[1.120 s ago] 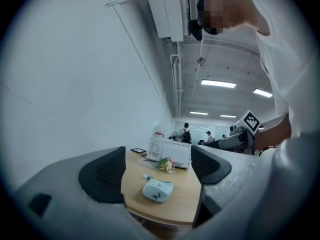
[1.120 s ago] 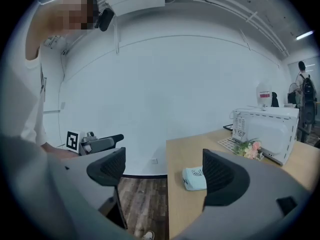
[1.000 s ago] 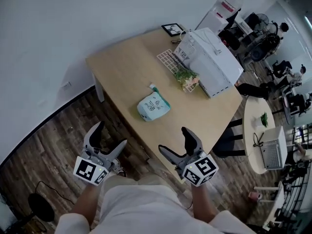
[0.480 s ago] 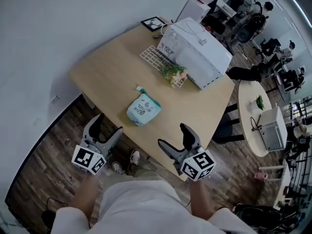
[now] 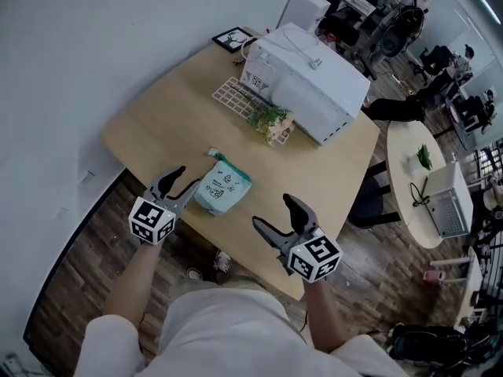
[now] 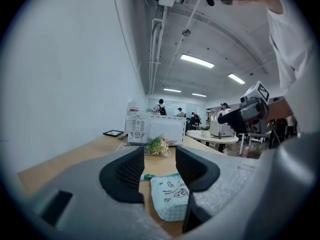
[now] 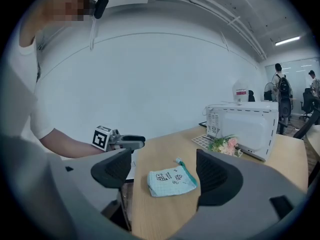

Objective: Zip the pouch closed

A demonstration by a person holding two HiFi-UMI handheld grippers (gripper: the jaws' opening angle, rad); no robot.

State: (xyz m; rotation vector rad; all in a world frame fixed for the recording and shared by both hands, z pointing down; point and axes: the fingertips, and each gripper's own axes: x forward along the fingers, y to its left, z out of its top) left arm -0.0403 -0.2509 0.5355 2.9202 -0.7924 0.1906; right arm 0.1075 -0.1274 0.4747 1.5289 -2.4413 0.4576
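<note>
The pale mint fabric pouch [image 5: 222, 191] lies on the light wooden table [image 5: 157, 124], near its front edge. The left tongs [image 5: 186, 177] are just beside it and the right tongs [image 5: 271, 210] farther off. Both are released and empty, their jaws lately narrowing.

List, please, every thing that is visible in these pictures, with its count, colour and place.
pouch: one, pale mint with a teal zip edge, lying near the table's near edge.
table: one, light wood, beside the white wall.
microwave: one, white, at the table's far end.
flowers: one small bunch, green and pink, in front of the microwave.
grid mat: one, white, left of the flowers.
picture frame: one, black, at the far corner.
round table: one, white, off to the right.
left tool: one, grey and black, just left of the pouch; jaws open, just closing, gripping nothing.
right tool: one, grey and black, right of the pouch; jaws open, just closing slightly, empty.
</note>
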